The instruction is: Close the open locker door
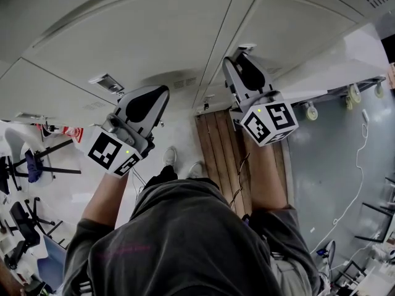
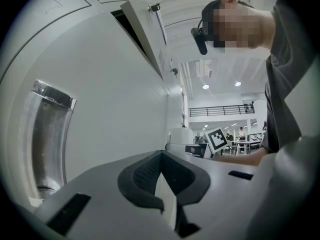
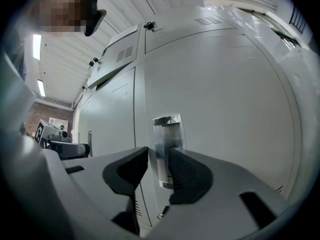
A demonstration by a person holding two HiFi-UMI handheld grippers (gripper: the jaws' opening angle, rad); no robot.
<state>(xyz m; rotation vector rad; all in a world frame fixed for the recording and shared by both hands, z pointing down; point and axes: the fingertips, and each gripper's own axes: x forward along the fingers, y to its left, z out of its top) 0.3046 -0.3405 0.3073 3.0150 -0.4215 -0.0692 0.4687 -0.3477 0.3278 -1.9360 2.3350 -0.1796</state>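
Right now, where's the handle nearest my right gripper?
Right gripper view, centre: the handle, on the locker door, shows between the open jaws of the right gripper.

The locker doors point(image 3: 225, 84) are smooth, matt grey painted metal; the recessed handle point(image 3: 167, 139) is bright, glossy metal. The right claw point(image 3: 157, 156) has a matt grey plastic shell and black ribbed pads point(image 3: 186, 179). Floor planks point(image 1: 219, 147) are grainy wood.

The pale grey metal locker door point(image 2: 146, 36) is a flat panel with a small lock knob at its top corner and a patch of vent slots. It stands ajar, swung out from the cabinet face with a dark gap behind it. In the left gripper view it sits at 12 o'clock. In the right gripper view it is at 10 o'clock, tilted out from the doors beside it.
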